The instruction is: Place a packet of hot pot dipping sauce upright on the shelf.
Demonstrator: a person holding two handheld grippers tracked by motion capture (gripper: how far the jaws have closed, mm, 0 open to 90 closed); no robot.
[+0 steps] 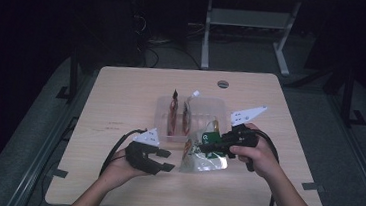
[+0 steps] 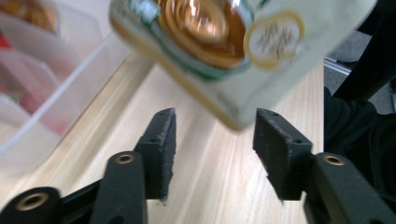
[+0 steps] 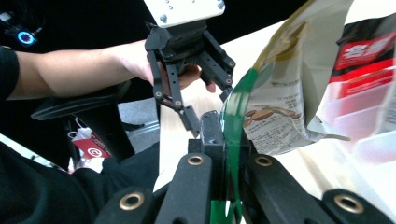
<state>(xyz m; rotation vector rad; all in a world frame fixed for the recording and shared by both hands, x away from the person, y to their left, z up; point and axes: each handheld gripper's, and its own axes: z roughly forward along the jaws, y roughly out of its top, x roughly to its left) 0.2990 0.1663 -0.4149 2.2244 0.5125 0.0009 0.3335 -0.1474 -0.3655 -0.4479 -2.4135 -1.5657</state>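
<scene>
A white and green snack bag (image 1: 204, 157) hangs just above the table in front of a clear plastic bin (image 1: 163, 106). My right gripper (image 1: 202, 147) is shut on the bag's green edge (image 3: 233, 116), which runs straight down between the closed jaws (image 3: 224, 135). To the left of the bag, my left gripper (image 1: 167, 160) stands open and points at it. Its pads (image 2: 161, 144) have bare tabletop between them, and the bag's bottom corner (image 2: 210, 42) hovers just beyond their tips. From the right gripper view the left gripper (image 3: 208, 109) faces me with its jaws spread.
The bin holds upright red packets (image 1: 173, 114) and sits mid-table; its wall (image 2: 42, 93) lies to the left of my left jaws. A round cable grommet (image 1: 223, 83) marks the far edge. A white desk frame (image 1: 247, 28) stands on the floor behind.
</scene>
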